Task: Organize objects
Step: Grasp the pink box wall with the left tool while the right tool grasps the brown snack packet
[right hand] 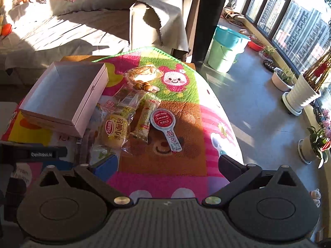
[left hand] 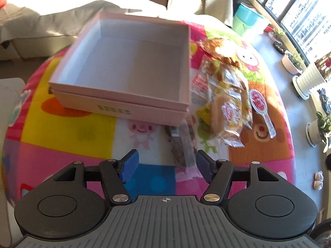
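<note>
Hovering tilted down, both hand-held grippers [left hand: 165, 163] [right hand: 167, 165] open, nr snacks [right hand: 124, 122]

Matt pale-pink cardboard box [right hand: 62, 97], smooth white inside. Fuzzy, multicoloured cartoon-print fleece cloth [right hand: 175, 107] over the desk. Glossy, crinkled clear-plastic snack wrappers [right hand: 115, 130], shiny in sunlight. Glossy red-and-white paddle-shaped packet [right hand: 165, 126]. Matt black plastic gripper arms, ribbed grey housing, 2 blue rubbery pads [left hand: 130, 165].

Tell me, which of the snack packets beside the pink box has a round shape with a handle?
The red-and-white paddle-shaped packet, lying farthest from the pink box. The other packets, such as the small bread bun, are clear wrappers without a handle.
</note>
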The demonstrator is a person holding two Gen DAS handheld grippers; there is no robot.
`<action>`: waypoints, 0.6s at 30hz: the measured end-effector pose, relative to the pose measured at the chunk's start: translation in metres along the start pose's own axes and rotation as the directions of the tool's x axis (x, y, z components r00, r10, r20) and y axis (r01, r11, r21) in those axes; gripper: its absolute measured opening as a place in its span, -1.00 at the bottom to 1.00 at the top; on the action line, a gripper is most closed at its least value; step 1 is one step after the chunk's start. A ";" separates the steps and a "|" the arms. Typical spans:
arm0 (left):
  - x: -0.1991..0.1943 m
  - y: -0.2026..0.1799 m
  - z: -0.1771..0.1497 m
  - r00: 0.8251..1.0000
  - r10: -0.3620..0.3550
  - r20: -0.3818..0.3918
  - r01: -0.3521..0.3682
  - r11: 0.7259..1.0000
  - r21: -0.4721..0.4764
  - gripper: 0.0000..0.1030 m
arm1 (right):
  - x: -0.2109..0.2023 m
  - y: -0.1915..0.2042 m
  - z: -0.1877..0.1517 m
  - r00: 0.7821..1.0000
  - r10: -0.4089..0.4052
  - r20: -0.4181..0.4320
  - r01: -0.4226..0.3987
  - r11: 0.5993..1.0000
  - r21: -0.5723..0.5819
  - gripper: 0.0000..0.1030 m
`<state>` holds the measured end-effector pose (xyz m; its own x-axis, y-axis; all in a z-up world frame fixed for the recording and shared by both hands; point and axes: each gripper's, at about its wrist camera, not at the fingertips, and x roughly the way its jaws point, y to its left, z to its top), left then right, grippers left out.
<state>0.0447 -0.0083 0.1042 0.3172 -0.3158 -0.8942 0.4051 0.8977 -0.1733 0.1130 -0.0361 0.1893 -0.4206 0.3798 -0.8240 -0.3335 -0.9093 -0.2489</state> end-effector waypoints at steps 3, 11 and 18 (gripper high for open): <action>-0.018 0.037 0.020 0.981 0.150 0.119 -0.150 0.989 -0.014 0.33 | 0.018 0.008 -0.001 0.998 0.056 0.030 -0.053 0.996 -0.075 1.00; 0.020 0.086 0.107 0.955 0.259 0.144 -0.270 0.961 0.063 0.31 | 0.059 0.032 -0.005 0.964 0.263 -0.044 -0.266 0.951 -0.155 1.00; 0.093 0.080 0.125 0.971 0.236 -0.050 -0.222 0.956 0.194 -0.26 | 0.083 0.069 -0.013 0.923 0.364 -0.128 -0.381 0.911 -0.160 0.80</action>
<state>0.2138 -0.0043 0.0587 0.3604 -0.0795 -0.9294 0.4831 0.8683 0.1130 0.0662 -0.0692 0.0975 -0.4015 -0.0019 -0.9158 -0.0084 -0.9999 0.0058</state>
